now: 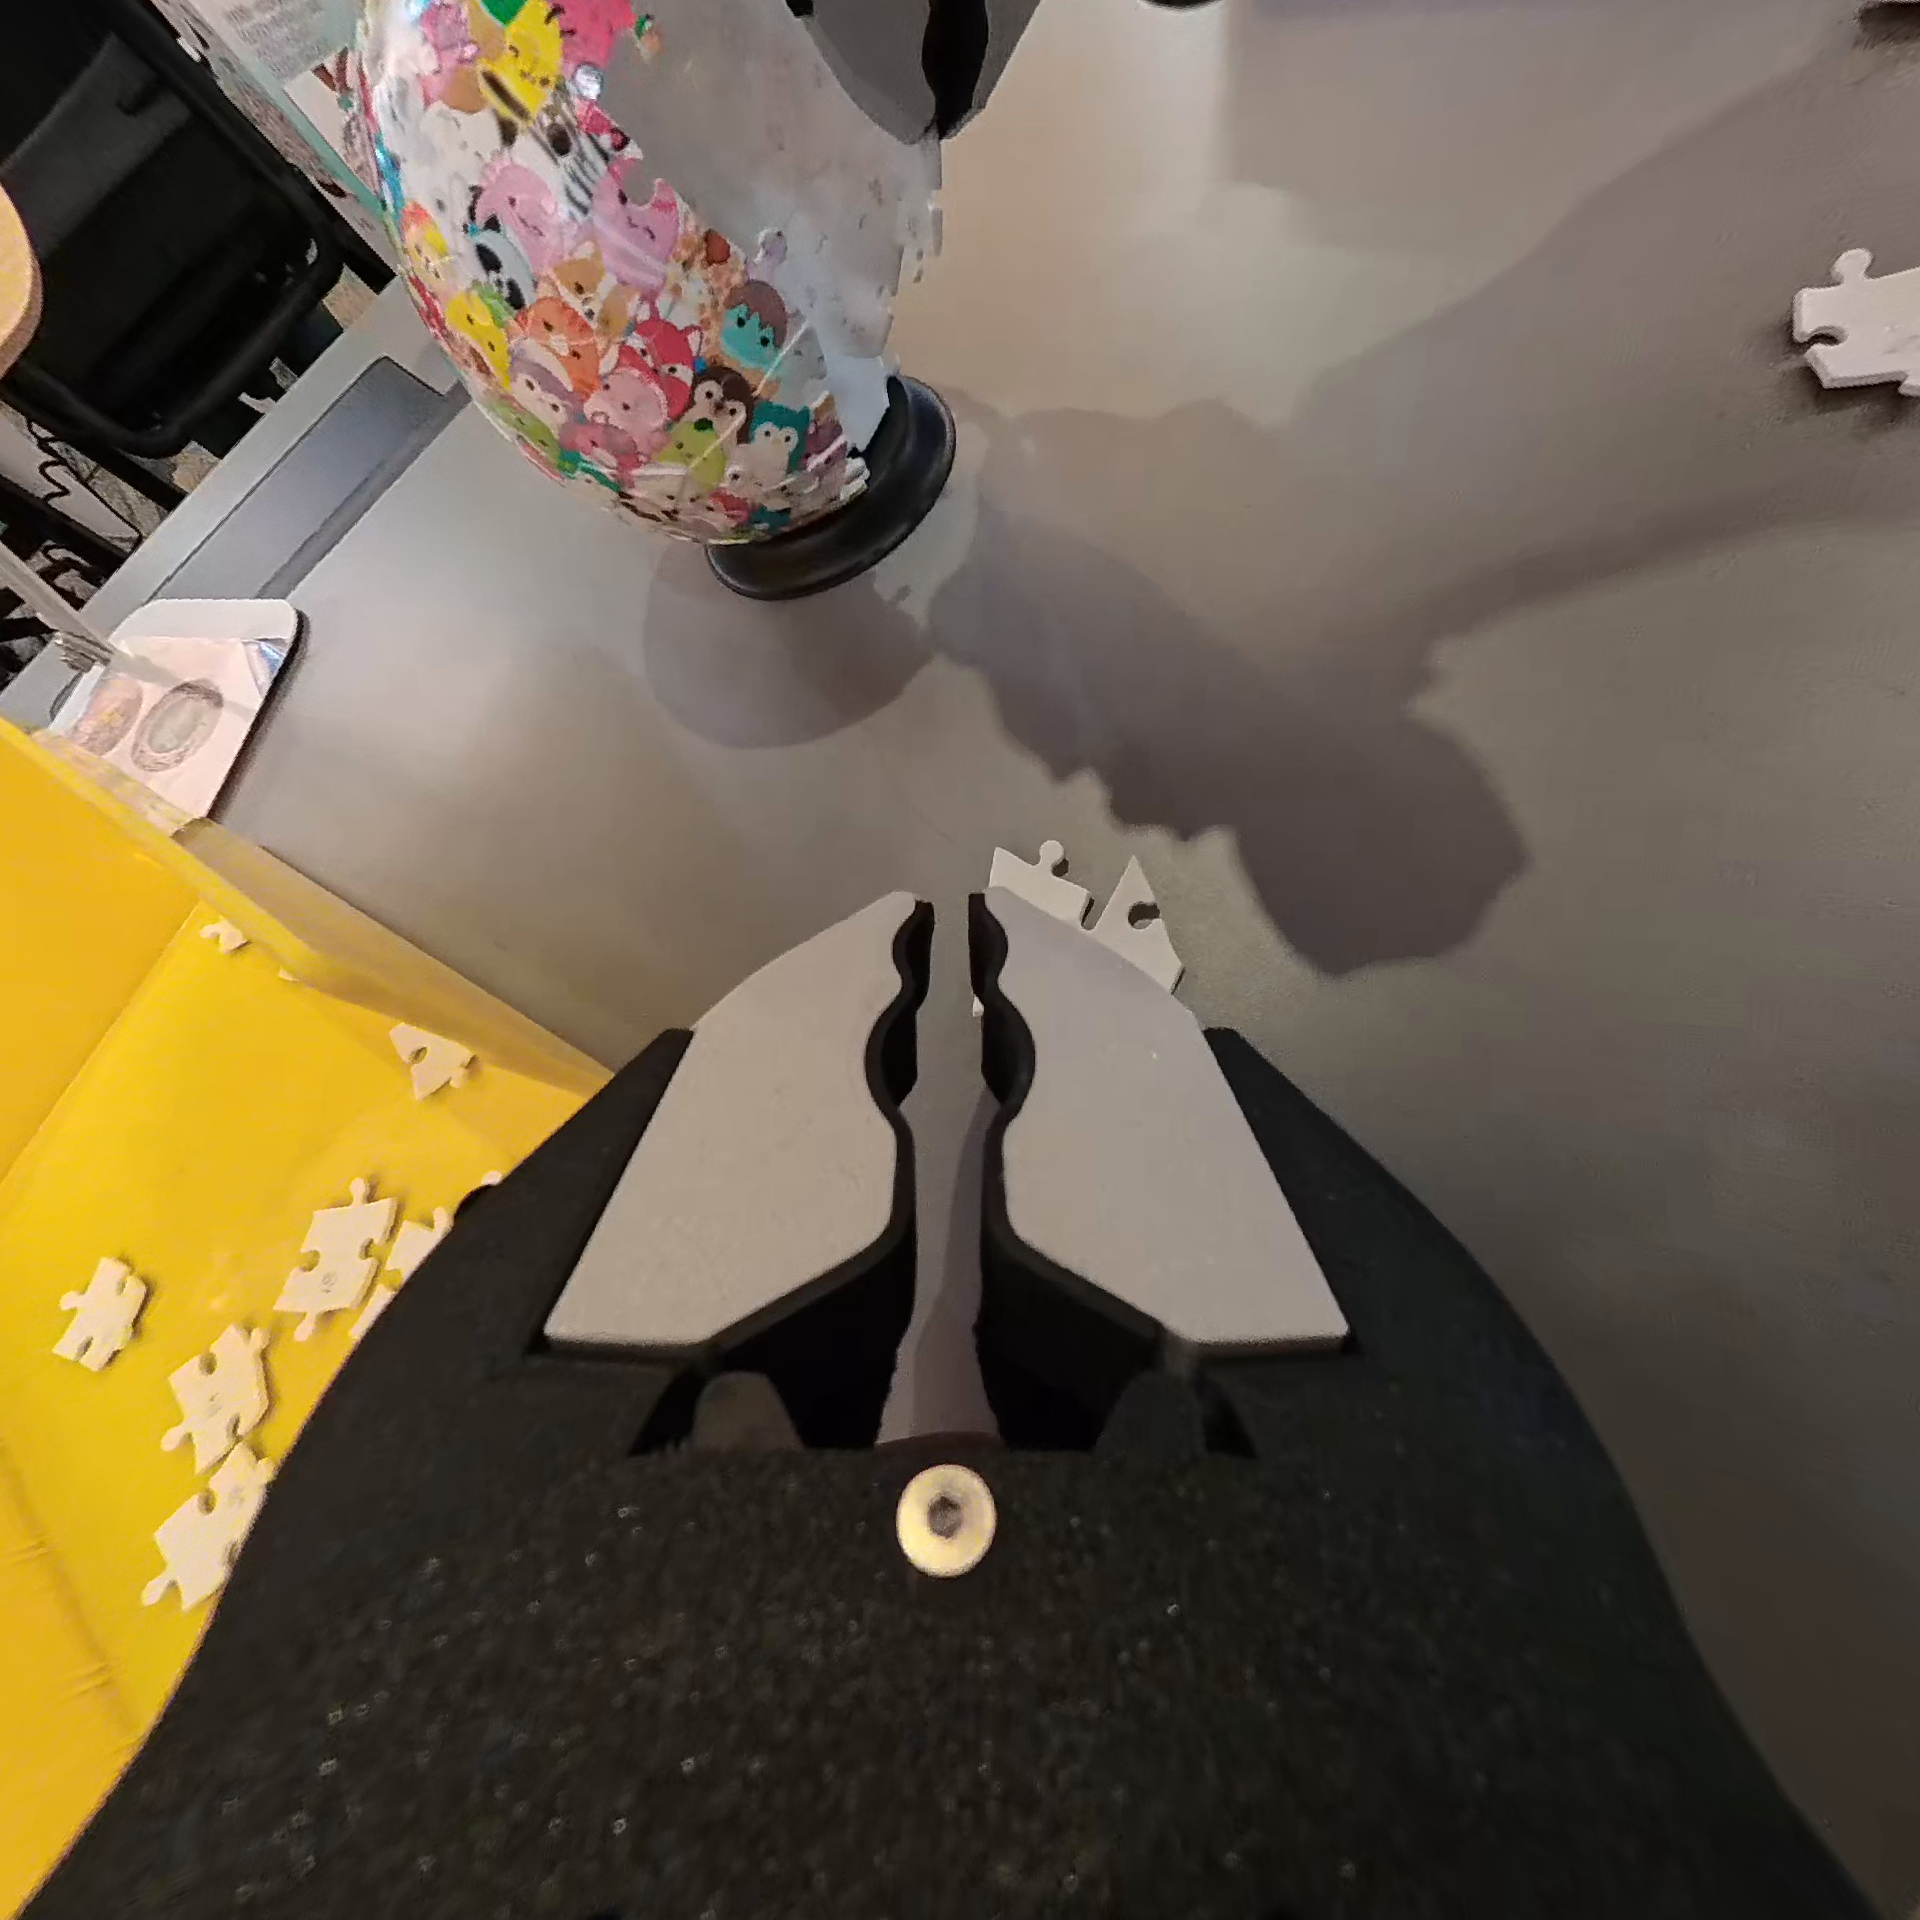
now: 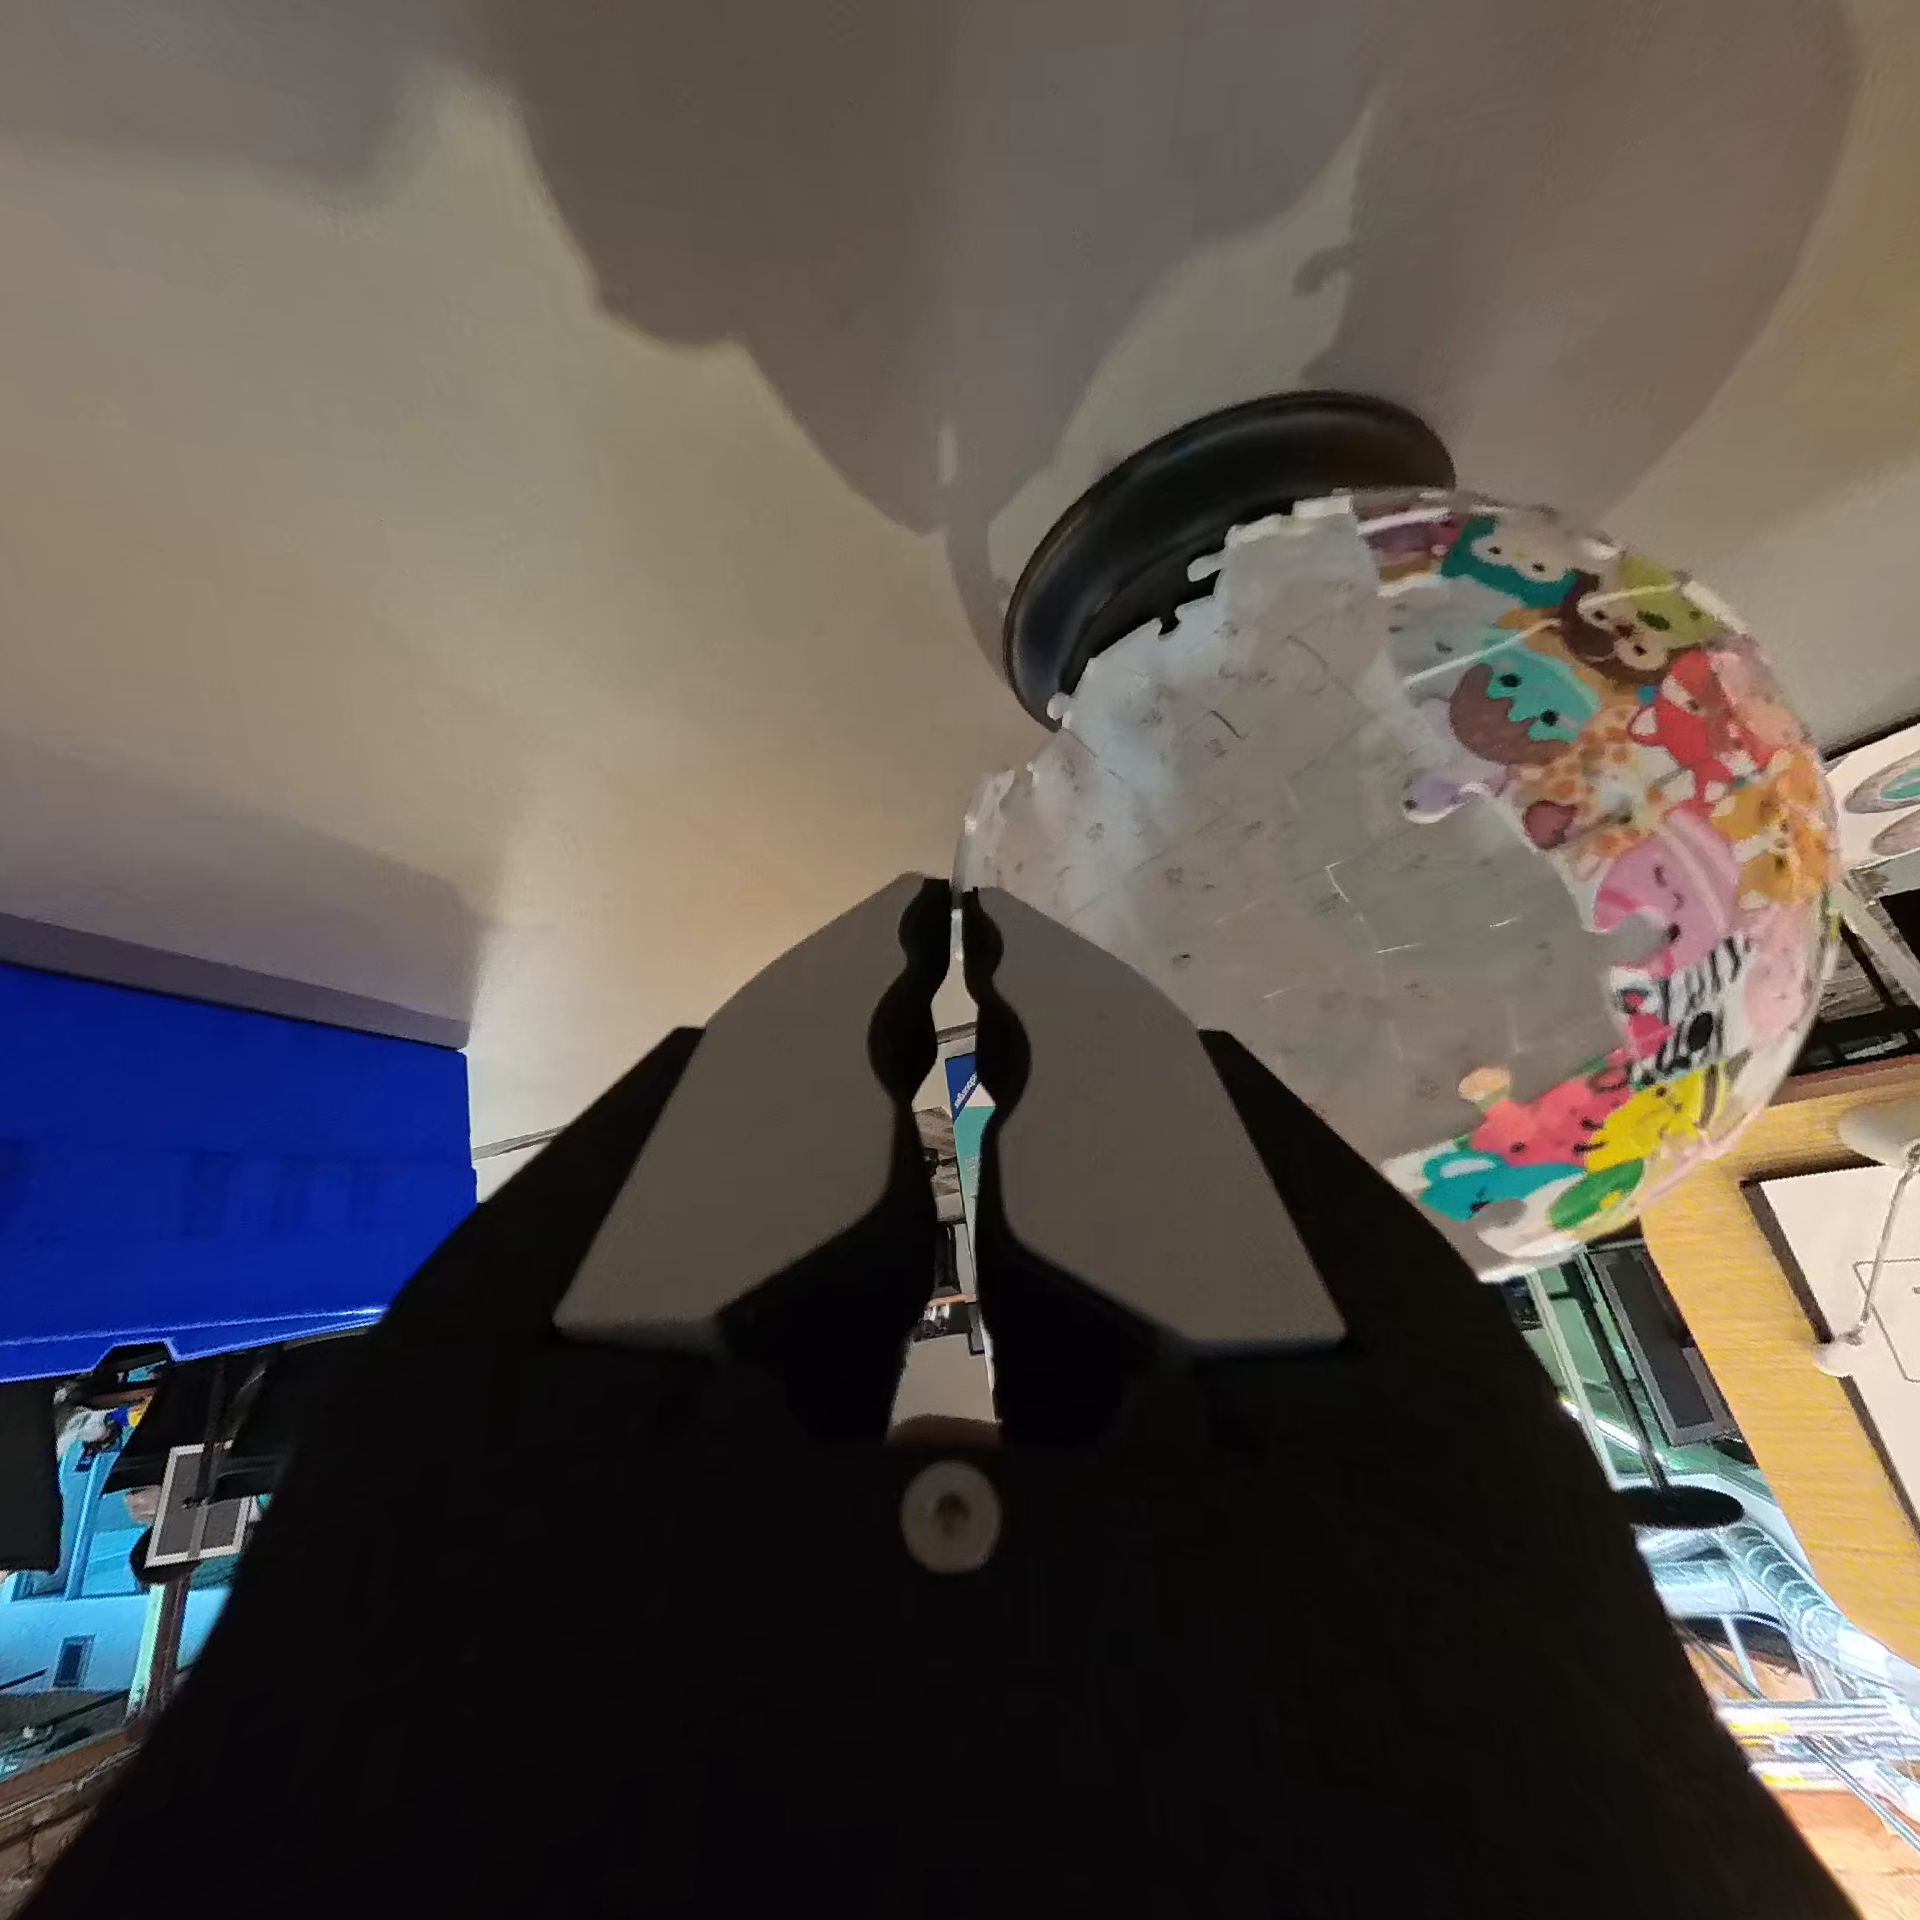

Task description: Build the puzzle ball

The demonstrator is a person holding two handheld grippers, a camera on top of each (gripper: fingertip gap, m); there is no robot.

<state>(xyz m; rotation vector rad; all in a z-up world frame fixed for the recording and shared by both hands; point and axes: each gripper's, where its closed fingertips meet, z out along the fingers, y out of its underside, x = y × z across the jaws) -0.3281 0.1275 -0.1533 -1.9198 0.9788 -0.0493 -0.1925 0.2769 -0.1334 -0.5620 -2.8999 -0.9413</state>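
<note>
The puzzle ball [image 1: 623, 301] stands on a black ring stand [image 1: 842, 520] at the table's far left. Its shell is covered with colourful cartoon animals and is partly built, so the white inside shows. My left gripper [image 1: 951, 914] hovers low over the grey table with only a thin slit between the jaws and nothing in them. Two white puzzle pieces [image 1: 1091, 909] lie just past its right finger, partly hidden. My right gripper [image 2: 951, 899] is closed on the jagged open rim of the ball [image 2: 1403, 883]; it also shows at the top of the left wrist view [image 1: 935, 73].
A yellow bin [image 1: 156, 1091] with several loose white pieces sits at the left, close to my left gripper. A single white piece [image 1: 1860, 322] lies at the far right. A clear plastic tray [image 1: 177, 696] lies behind the bin. A blue box [image 2: 208, 1164] shows in the right wrist view. From either gripper's tips it is about 20 cm to the single white piece [image 1: 1860, 322].
</note>
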